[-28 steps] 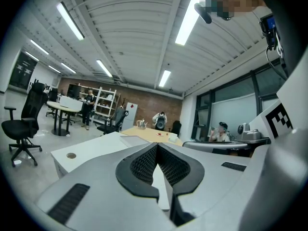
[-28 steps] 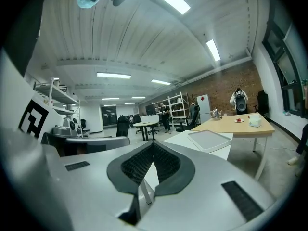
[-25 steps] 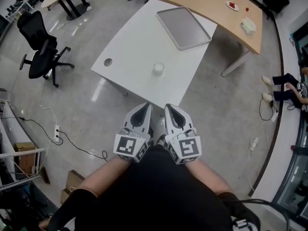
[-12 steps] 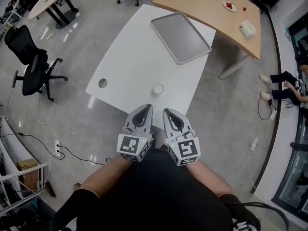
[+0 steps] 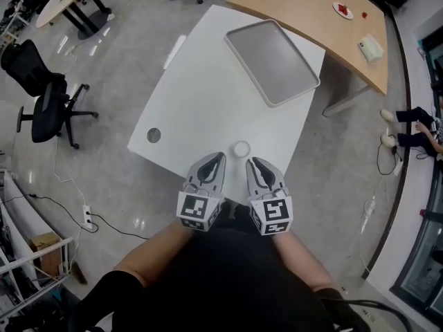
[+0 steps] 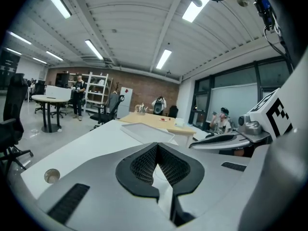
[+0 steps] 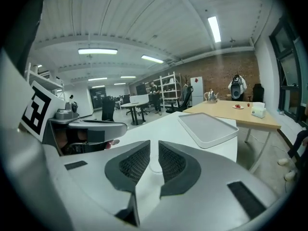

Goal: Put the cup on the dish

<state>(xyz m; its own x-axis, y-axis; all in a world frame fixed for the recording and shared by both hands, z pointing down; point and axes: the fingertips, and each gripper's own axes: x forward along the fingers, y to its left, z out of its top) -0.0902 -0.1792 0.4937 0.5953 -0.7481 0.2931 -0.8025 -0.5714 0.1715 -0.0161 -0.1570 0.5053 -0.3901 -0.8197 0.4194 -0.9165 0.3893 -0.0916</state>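
First, person: a dark-clothed torso and bare forearms fill the bottom of the head view, with one gripper in each hand, close to the body and side by side.
Left gripper (image 5: 216,159): grey shell with a square-marker cube at the back. Its fingers (image 6: 139,165) meet tip to tip and hold nothing. The tip lies over the near edge of the surface.
Right gripper (image 5: 255,162): same build, just beside the left one and apart from it. Its fingers (image 7: 134,165) are drawn together to a thin slit, with nothing gripped between them.
Small round white cup (image 5: 241,149): upright on the surface near its near edge, just ahead of the two gripper tips and between them, a little nearer the right one. Neither gripper touches it.
White rectangular surface (image 5: 208,95): set at an angle to the person, one corner pointing toward the body.
Round hole in the surface (image 5: 154,135): near the left corner, well apart from the cup.
Grey rectangular dish with a raised rim (image 5: 272,61): lies flat at the far right end of the surface, well apart from the cup.
Curved light-wood table (image 5: 304,5): just beyond the dish. It carries a small white plate with something red (image 5: 342,9) and a pale box (image 5: 372,47).
Glossy grey floor (image 5: 118,61): a black wheeled office chair (image 5: 41,95) stands at the left, and a white power strip with a dark cable (image 5: 86,216) lies nearer.
Far right edge: another person's legs and light shoes (image 5: 398,126) rest on the floor.
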